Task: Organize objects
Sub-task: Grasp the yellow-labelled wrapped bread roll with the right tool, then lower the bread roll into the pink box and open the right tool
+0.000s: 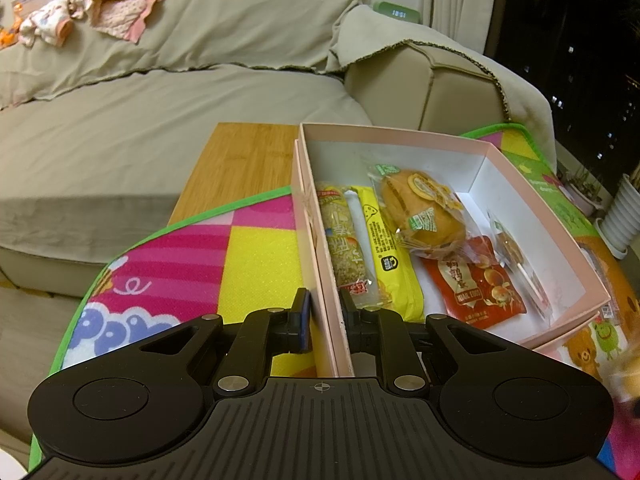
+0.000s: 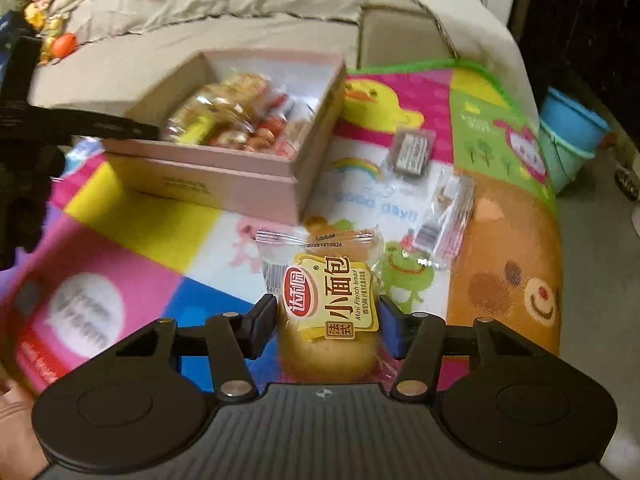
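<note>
The right claw point(image 2: 328, 326) pinches a small golden bun in a clear plastic wrapper with a yellow label point(image 2: 329, 312), one pad against each side of it. Just beyond the bun's far seal lies the bright patchwork play mat point(image 2: 152, 220) covering the tabletop. Ahead and to the claw's right, two small clear packets point(image 2: 446, 216) and point(image 2: 412, 152) lie loose on the mat, with bare mat between them and the bun. Ahead and to the left stands the pale pink cardboard box point(image 2: 224, 184), its near corner close to the bun's wrapper; it is blurred in this view. Far right, past the mat's green edge, a blue plastic tub point(image 2: 572, 136) sits lower down.

The left claw point(image 1: 326, 318) is pressed narrow on the pink box's near side wall point(image 1: 326, 320), one finger outside, one inside. Just ahead of the inner finger lie a long sesame bar in clear wrap point(image 1: 346, 244) and a yellow packet point(image 1: 384, 248) along that wall; further right are a wrapped bun point(image 1: 424, 208) and a red pouch point(image 1: 480, 288). The box's far end is bare white floor. Left of the claw the mat is open; beyond its green border runs a strip of bamboo tabletop point(image 1: 240, 164), then the beige sofa point(image 1: 160, 128).
</note>
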`<state>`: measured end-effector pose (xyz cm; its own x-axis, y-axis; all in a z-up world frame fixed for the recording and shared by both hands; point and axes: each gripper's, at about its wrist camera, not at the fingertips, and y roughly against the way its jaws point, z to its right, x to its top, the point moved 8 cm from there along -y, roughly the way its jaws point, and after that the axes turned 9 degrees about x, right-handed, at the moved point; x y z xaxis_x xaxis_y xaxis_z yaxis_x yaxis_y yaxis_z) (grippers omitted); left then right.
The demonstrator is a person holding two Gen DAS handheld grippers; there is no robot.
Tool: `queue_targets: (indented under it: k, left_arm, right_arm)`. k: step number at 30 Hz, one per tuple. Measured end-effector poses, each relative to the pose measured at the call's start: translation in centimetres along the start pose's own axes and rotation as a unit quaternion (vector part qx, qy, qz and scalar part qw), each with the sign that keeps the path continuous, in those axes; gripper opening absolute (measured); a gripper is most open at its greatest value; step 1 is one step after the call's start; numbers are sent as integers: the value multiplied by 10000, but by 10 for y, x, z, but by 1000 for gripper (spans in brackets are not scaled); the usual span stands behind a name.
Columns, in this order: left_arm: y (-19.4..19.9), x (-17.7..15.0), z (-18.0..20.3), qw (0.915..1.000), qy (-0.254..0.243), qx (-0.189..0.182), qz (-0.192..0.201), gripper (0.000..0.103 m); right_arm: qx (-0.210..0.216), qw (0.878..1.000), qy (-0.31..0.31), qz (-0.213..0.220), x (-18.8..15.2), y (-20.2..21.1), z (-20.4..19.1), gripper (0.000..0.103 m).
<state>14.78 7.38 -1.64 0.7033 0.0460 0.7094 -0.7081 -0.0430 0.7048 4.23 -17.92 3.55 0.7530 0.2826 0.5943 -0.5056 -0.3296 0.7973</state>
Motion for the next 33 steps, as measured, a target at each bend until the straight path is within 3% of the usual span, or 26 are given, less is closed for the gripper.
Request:
queue_targets:
  k: [3, 8, 13, 17, 22, 28, 33]
  left_arm:
    - [0, 0, 0, 10000, -3, -1, -1, 17]
    - [0, 0, 0, 10000, 2, -4, 3, 17]
    - [2, 1, 0, 10000, 22, -28, 10, 17]
    - [2, 1, 0, 10000, 32, -53, 12, 17]
    - [2, 1, 0, 10000, 31, -50, 16, 17]
    - [1, 1, -1, 10000, 39, -52, 26, 17]
    - [1, 1, -1, 10000, 39, -53, 28, 18]
  right_arm:
    - [169, 9992, 99, 358, 23, 30, -12, 53]
    - [297, 9901, 381, 1322, 89, 83, -30, 53]
    - [157, 9796, 567, 1921, 152, 88, -46, 53]
    - [159, 9837, 415, 1740, 176, 47, -52, 53]
    - [645, 9899, 8, 1262, 178, -6, -59, 53]
    - [1113, 9881, -388, 984, 198, -63, -75, 53]
    - [1175, 9870, -829, 718, 208, -125, -77, 53]
